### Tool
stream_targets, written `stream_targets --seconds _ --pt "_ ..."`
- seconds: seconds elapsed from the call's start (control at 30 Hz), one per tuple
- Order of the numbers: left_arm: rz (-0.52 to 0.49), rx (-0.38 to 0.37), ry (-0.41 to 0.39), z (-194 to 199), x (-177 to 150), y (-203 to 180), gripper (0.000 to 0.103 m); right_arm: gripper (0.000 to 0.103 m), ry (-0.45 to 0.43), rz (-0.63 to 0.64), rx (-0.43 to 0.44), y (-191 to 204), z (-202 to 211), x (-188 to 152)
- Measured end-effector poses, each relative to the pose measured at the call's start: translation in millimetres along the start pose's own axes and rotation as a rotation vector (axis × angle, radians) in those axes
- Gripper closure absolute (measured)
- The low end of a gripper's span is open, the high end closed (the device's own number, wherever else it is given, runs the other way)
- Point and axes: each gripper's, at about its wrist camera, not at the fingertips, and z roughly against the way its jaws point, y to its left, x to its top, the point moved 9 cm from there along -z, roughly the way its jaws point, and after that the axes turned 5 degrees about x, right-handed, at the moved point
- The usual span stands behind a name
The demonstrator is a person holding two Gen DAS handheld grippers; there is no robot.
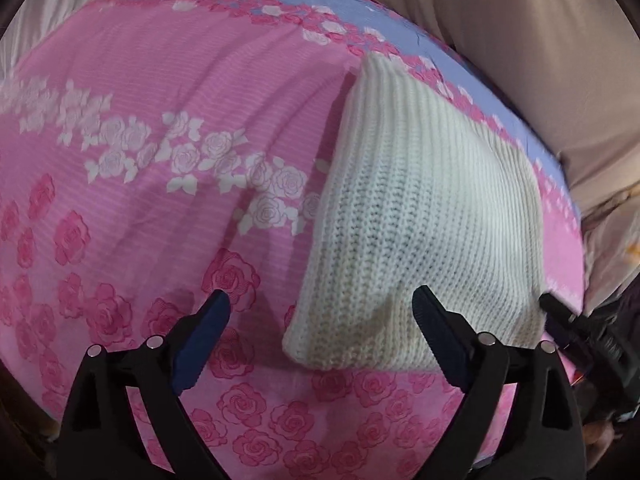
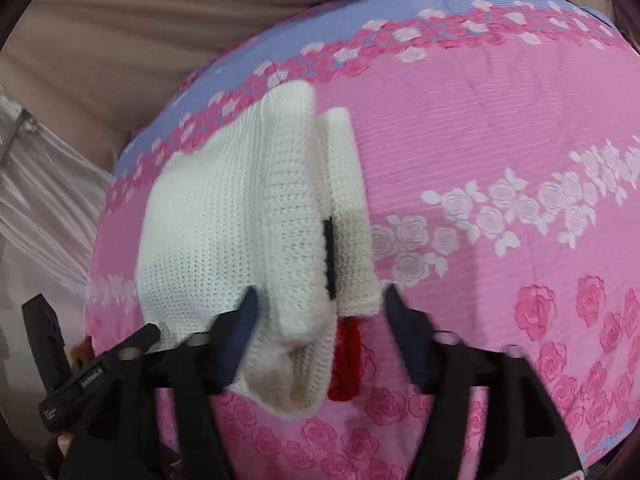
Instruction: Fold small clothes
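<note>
A folded white knit garment (image 1: 420, 216) lies on the pink rose-print bedsheet (image 1: 160, 92). My left gripper (image 1: 320, 304) is open just above the sheet, its right finger (image 1: 436, 320) over the garment's near edge, its left finger over bare sheet. In the right wrist view the garment (image 2: 224, 216) shows stacked layers with a black stripe (image 2: 329, 256) and a red knit piece (image 2: 346, 356) under its near end. My right gripper (image 2: 320, 300) is open with its fingers on either side of the garment's near end.
A blue band (image 2: 360, 28) runs along the sheet's far edge. Beige fabric (image 1: 520, 32) lies beyond it. The other gripper shows at the right edge of the left wrist view (image 1: 576, 328) and at the left edge of the right wrist view (image 2: 92, 364).
</note>
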Motion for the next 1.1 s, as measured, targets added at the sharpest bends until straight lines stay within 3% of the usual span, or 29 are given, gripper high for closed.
stream_targets --seconds 0.1,0.13,0.17,0.2,0.3,0.43,0.53,0.6,0.67,0.7,0.8,0.9,0.93,1.03,1.07,1.1 --pt "0.096 -0.044 0.054 -19 -4 7 0.013 0.027 0.109 -0.092 0.09 -15 -29 -19" --pt "0.093 -0.051 0.024 -17 -1 5 0.02 0.036 0.136 -0.135 0.141 -16 -40 -22" --pt "0.063 -0.095 0.037 -18 -1 -4 0.051 0.045 0.14 -0.156 0.192 -14 -48 -22" --pt "0.052 -0.139 0.076 -18 -2 -13 0.063 0.058 0.134 -0.13 0.197 -9 -50 -18" --pt "0.03 -0.135 0.036 2 2 -25 0.075 0.076 0.103 -0.006 0.181 12 -30 0" --pt "-0.031 -0.065 0.053 -8 -10 -30 0.072 0.082 0.016 0.126 0.114 21 5 15" --pt "-0.042 0.008 0.043 -24 -18 -24 0.061 0.08 0.144 0.082 0.063 -12 -35 -13" --pt "-0.061 0.051 0.028 -14 -19 -26 0.058 0.077 0.108 0.025 0.111 -17 -34 -18" --pt "-0.112 0.088 -0.008 2 -18 -30 0.059 0.072 0.088 -0.004 0.081 -15 -16 -21" --pt "-0.139 0.109 -0.04 11 -15 -33 0.06 0.073 0.031 0.019 0.047 -10 3 -17" --pt "-0.194 0.13 -0.14 35 2 -49 0.06 0.086 -0.11 0.166 -0.03 18 45 0" --pt "-0.218 0.155 -0.167 35 27 -59 0.059 0.1 -0.142 0.254 -0.024 48 43 26" --pt "-0.217 0.161 -0.158 29 35 -57 0.058 0.1 -0.144 0.283 -0.033 56 37 35" --pt "-0.21 0.203 -0.059 -14 52 -47 0.049 0.101 -0.056 0.332 -0.114 58 -12 57" --pt "-0.202 0.204 -0.062 -22 56 -47 0.036 0.103 0.01 0.326 -0.173 43 -37 60" --pt "-0.197 0.213 -0.07 -26 61 -47 0.031 0.103 0.059 0.315 -0.214 26 -59 60"
